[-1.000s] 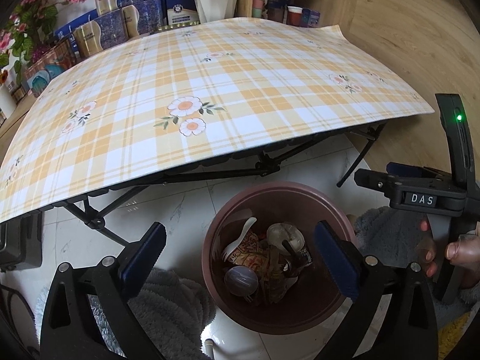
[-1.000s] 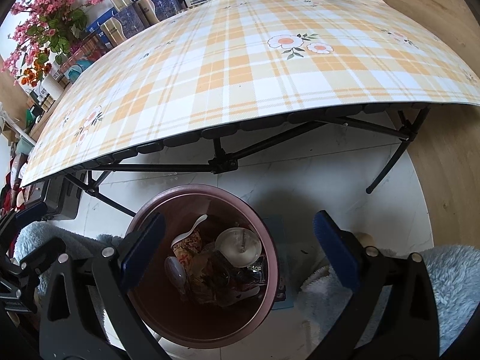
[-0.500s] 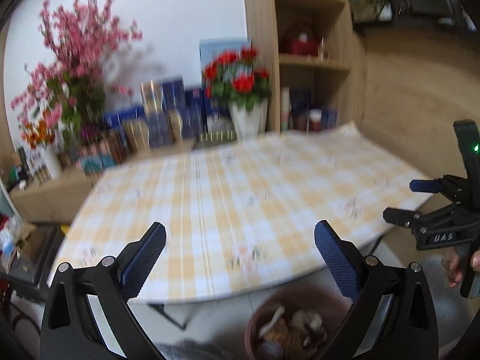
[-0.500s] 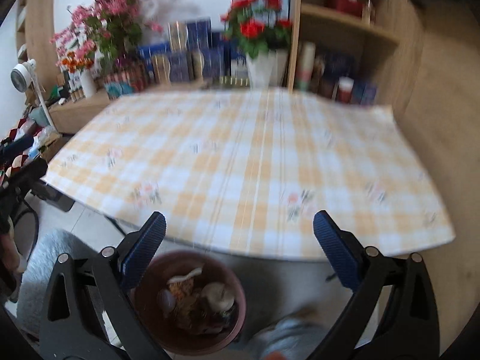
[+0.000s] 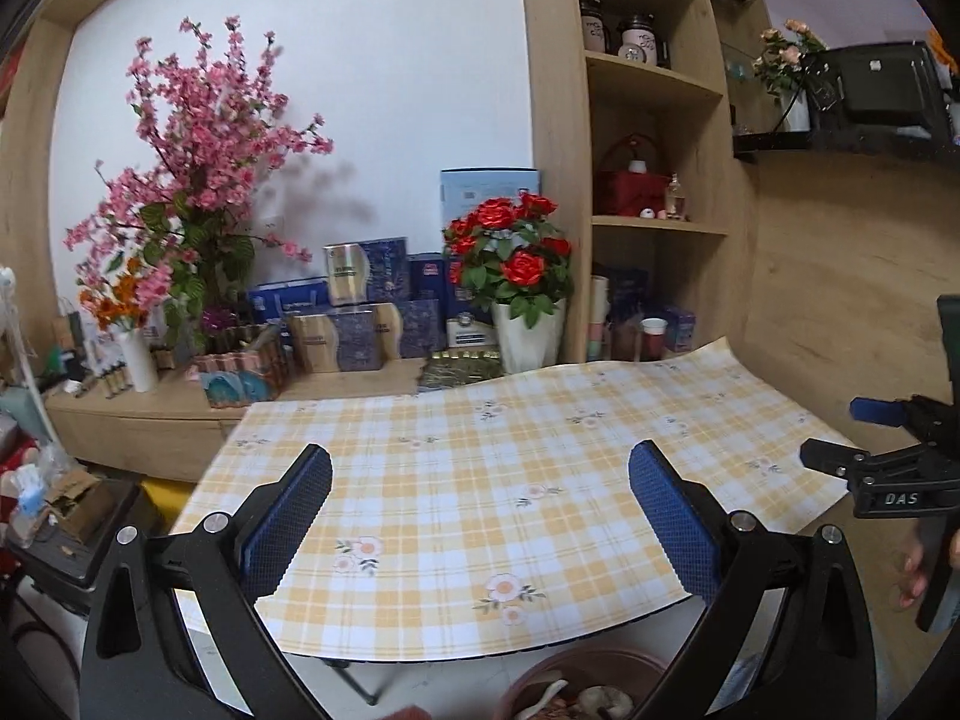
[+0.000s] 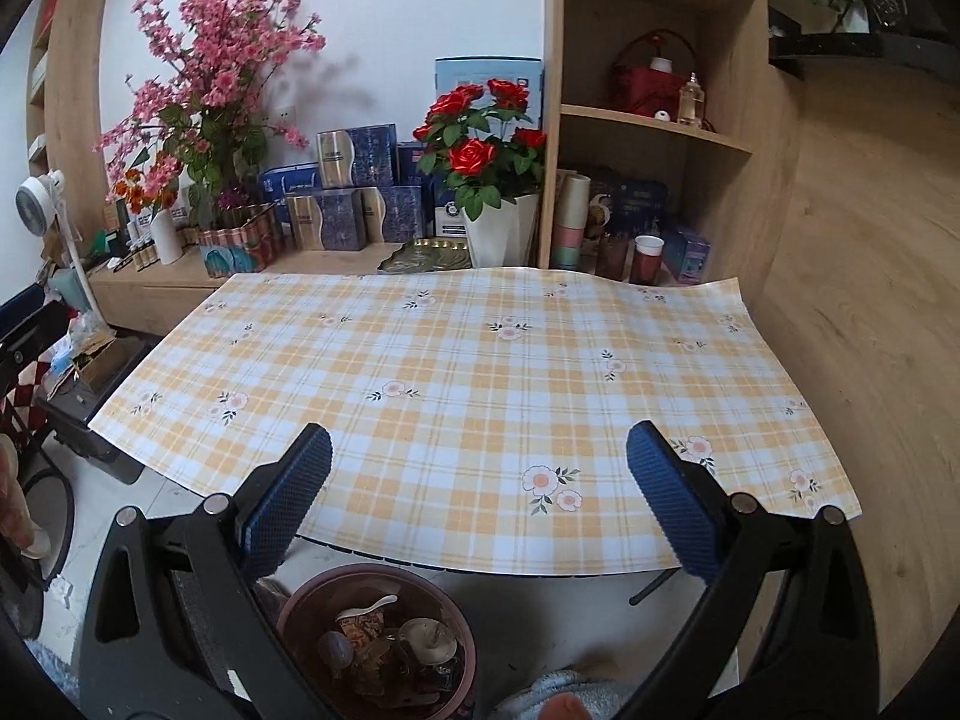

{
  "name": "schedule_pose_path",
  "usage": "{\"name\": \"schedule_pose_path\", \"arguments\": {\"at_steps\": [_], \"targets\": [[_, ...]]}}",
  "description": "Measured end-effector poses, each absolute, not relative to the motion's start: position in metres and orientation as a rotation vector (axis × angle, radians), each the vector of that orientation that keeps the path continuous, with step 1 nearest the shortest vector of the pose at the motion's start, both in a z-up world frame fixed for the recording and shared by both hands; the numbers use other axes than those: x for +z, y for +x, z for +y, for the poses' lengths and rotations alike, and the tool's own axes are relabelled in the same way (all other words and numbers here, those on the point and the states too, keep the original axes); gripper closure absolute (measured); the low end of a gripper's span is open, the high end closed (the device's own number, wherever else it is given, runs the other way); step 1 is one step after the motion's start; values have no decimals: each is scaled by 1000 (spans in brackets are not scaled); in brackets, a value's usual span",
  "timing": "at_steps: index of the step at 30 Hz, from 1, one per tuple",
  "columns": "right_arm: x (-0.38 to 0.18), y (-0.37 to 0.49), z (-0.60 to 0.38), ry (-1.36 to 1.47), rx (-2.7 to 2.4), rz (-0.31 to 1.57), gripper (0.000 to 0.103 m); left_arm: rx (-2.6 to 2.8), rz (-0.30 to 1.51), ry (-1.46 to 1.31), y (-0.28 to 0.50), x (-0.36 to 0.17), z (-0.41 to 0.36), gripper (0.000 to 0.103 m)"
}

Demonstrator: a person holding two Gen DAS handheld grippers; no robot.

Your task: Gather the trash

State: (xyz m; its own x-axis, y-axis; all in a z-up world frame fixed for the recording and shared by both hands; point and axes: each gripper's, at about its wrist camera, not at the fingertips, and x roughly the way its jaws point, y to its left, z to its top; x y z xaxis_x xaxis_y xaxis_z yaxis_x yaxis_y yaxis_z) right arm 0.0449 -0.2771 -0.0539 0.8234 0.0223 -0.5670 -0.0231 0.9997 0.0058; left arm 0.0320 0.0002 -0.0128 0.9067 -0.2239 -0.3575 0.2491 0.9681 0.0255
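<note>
Brown bin (image 6: 377,639) of trash (image 6: 384,642) parked on floor under near bench (image 6: 480,384) edge for easy drops, both left claw (image 5: 480,516) and right claw (image 6: 480,504) spread, empty, raised above cloth.

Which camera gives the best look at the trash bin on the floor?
The right wrist view: the trash bin shows nearly whole, with the rubbish inside visible. The left wrist view catches only its upper rim at the bottom edge.
</note>
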Motion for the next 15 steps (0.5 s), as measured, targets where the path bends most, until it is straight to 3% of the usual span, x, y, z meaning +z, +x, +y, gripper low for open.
{"name": "schedule_pose_path", "arguments": {"at_steps": [15], "targets": [[-38,35,-287,20,-4,562,6,-267,390,74,36,-7,-13,6]]}}
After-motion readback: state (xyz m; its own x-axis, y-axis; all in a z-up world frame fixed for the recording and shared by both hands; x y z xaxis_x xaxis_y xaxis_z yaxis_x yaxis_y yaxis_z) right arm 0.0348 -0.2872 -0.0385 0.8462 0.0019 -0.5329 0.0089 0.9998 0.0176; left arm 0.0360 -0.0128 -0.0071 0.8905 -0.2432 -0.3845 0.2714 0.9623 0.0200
